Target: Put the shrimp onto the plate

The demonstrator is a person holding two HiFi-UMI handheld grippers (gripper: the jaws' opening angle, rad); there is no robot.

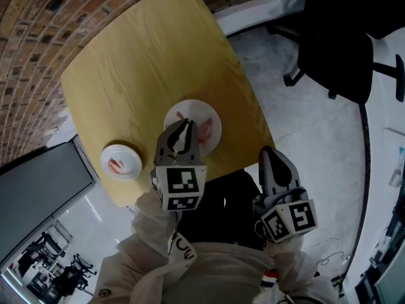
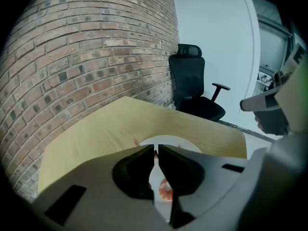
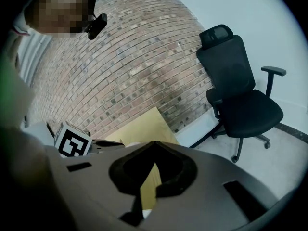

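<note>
A yellow wooden table fills the upper middle of the head view, with a brick wall curving along the upper left and a black office chair on the pale floor at the upper right. A white plate sits near the table's lower edge, just right of centre, and pink shrimp lie on it. To the lower left, well apart from the plate, a small white dish holds another shrimp. The left gripper hangs over the plate with its tips pointing towards the top of the frame and its marker cube below. In its own view the left gripper has its fingers drawn almost together, with only a thin slit between the tips and nothing pinched; the plate shows beyond them and a shrimp lies on it beneath the gap. The right gripper is off the table at the lower right of the head view, beside the table's edge and above the floor. In its own view the right gripper has its fingertips meeting at a point, empty, with the table's yellow top showing through the hollow beneath them and the chair at the right.
</note>
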